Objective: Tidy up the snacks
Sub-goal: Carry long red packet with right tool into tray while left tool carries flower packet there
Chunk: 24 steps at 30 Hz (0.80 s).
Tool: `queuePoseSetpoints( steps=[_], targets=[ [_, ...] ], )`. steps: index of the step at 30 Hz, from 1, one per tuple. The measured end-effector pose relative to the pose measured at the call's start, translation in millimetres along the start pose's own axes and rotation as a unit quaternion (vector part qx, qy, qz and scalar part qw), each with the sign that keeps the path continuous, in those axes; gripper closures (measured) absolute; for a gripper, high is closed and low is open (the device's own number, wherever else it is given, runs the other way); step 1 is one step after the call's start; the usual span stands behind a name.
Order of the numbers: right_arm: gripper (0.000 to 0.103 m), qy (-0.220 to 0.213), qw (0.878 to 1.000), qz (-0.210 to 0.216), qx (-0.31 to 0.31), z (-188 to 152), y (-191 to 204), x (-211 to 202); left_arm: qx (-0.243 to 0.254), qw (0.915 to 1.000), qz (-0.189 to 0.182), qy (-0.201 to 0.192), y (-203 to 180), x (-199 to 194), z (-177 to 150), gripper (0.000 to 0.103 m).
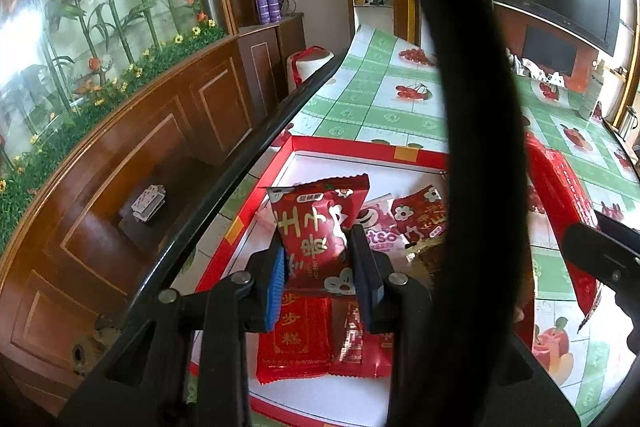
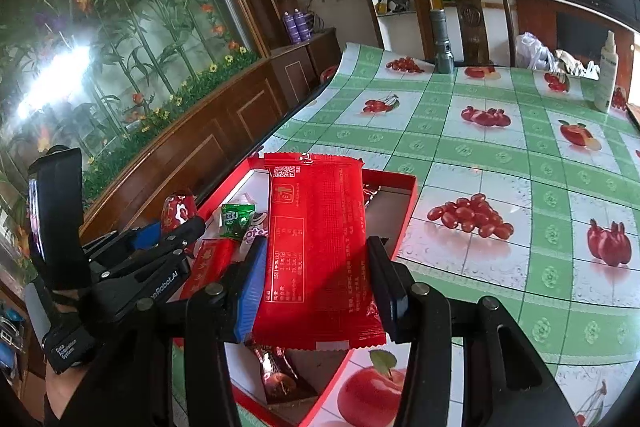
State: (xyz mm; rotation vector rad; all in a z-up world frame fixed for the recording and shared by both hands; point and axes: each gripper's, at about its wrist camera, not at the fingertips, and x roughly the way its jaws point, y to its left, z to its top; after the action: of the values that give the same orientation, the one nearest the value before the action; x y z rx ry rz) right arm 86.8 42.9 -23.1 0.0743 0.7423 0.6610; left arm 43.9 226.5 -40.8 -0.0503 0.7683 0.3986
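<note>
My left gripper [image 1: 320, 267] is shut on a red cartoon-print snack packet [image 1: 316, 227] and holds it above the red-rimmed box [image 1: 360, 143]. Inside the box lie a red packet with gold characters [image 1: 294, 339], a dark red packet [image 1: 360, 339], a pink packet [image 1: 380, 231] and another red flower-print packet [image 1: 420, 219]. My right gripper [image 2: 316, 275] is shut on a large plain red snack packet [image 2: 316, 247], held over the same box [image 2: 408, 211]. A green candy [image 2: 236, 219] lies in the box. The left gripper [image 2: 160, 239] shows at the left of the right wrist view.
The box sits on a table with a green checked fruit-print cloth [image 2: 500, 155]. A grey flashlight [image 2: 442, 39], a white spray bottle [image 2: 606, 75] and a plastic bag [image 2: 536, 51] stand at the far edge. A wooden chair [image 2: 472, 15] is behind. A black cable [image 1: 472, 107] crosses the left wrist view.
</note>
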Motion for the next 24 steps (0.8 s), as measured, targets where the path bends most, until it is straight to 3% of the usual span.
queuePoseSetpoints(
  steps=[24],
  targets=[
    [0.055, 0.039, 0.999, -0.008, 0.007, 18.2, -4.6, 57.7, -0.016, 0.999, 0.0, 0.041, 14.7, 44.5, 0.3, 0.071]
  ],
)
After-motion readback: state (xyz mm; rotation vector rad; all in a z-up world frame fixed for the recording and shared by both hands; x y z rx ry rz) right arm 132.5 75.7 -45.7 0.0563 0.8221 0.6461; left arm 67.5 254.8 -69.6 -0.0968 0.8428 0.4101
